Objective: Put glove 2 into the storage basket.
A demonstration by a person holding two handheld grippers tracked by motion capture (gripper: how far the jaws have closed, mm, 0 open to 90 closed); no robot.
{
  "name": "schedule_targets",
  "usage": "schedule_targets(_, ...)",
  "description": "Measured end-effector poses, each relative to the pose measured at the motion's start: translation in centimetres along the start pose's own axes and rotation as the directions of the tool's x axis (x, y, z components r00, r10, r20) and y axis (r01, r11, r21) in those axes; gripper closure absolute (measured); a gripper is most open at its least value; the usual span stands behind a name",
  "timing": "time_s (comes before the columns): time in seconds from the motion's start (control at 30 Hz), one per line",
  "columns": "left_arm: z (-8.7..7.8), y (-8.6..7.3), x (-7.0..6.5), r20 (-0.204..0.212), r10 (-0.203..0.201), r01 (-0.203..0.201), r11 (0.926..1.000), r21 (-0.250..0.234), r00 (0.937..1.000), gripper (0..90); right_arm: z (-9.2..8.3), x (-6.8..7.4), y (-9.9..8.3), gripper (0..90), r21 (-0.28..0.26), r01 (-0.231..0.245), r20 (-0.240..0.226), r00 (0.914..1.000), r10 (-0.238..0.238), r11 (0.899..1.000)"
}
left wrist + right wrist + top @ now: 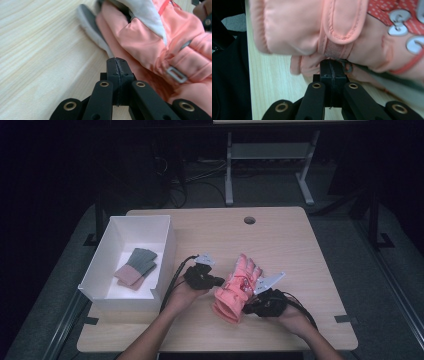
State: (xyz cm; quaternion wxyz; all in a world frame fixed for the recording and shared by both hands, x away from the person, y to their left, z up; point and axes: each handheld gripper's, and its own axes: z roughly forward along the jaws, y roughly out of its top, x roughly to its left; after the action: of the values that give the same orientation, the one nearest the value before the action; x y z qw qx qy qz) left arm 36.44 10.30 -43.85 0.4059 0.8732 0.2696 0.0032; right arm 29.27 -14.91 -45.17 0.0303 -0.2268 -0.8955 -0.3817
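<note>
— Two grippers, left gripper (216, 281) and right gripper (250, 309), jaws fully closed against a glove (240, 287)?

— Yes. Salmon-pink padded ski glove, grey-white trim, mid-table (290, 245); whether either pinches fabric, I can't tell.

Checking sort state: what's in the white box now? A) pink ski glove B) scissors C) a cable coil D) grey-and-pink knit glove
D: a grey-and-pink knit glove lies in the box; the pink ski glove is out on the table between the two grippers.
</note>
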Motion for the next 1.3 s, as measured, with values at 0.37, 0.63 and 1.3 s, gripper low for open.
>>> schedule_targets(0.37,-1.2,0.1,0.0,-0.047,-0.025,0.025,0.9997,-0.002,0.9986,89.7,-2.5,0.1,-0.5,90.0,-0.066,-0.012,0.026,0.9996,0.014,0.998)
schedule_targets(0.63,-3.9,1.6,-0.5,-0.103,-0.072,0.067,0.9966,-0.047,0.9920,63.8,-5.7,-1.0,-0.3,90.0,-0.209,-0.046,0.118,0.9904,0.071,0.977)
schedule_targets(1.3,-4.8,2.9,-1.2,-0.066,-0.029,0.024,0.9971,-0.072,0.9974,24.8,-1.4,-2.9,0.8,90.0,-0.122,-0.045,0.209,0.9753,0.070,0.992)
